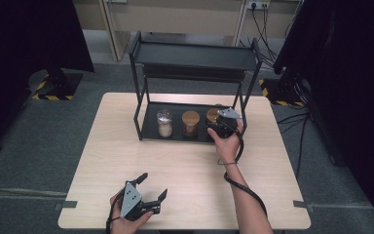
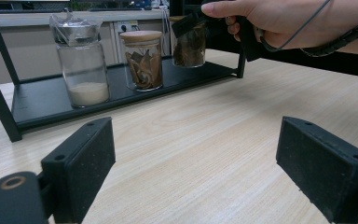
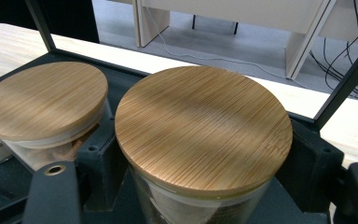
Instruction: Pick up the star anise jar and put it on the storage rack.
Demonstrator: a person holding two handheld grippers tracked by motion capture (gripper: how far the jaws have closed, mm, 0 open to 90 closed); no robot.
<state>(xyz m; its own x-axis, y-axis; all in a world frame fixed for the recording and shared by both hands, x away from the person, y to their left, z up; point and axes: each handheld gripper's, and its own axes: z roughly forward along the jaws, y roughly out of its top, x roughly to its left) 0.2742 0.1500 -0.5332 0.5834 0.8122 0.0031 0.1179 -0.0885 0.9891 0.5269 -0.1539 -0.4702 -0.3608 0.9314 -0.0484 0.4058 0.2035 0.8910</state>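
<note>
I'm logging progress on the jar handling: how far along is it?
Done: the right gripper is shut around the right-hand jar on the rack's bottom shelf. In hand: that grip. Left: lifting it; the other two jars stand untouched, and the left gripper waits open.

Three glass jars stand in a row on the bottom tray of one black shelf rack [image 1: 193, 58], which sits at twelve o'clock on the one wooden table [image 1: 126, 146]. Two jars carry round wooden lids: the middle jar [image 1: 191, 124] and the jar at three o'clock [image 3: 200, 140] of the row; the one jar at nine o'clock [image 1: 165, 122] holds white powder under a clear wrap. Two grippers are in hand, the left gripper [image 1: 151, 187] at seven o'clock and the right gripper [image 1: 217, 126] at one o'clock.
</note>
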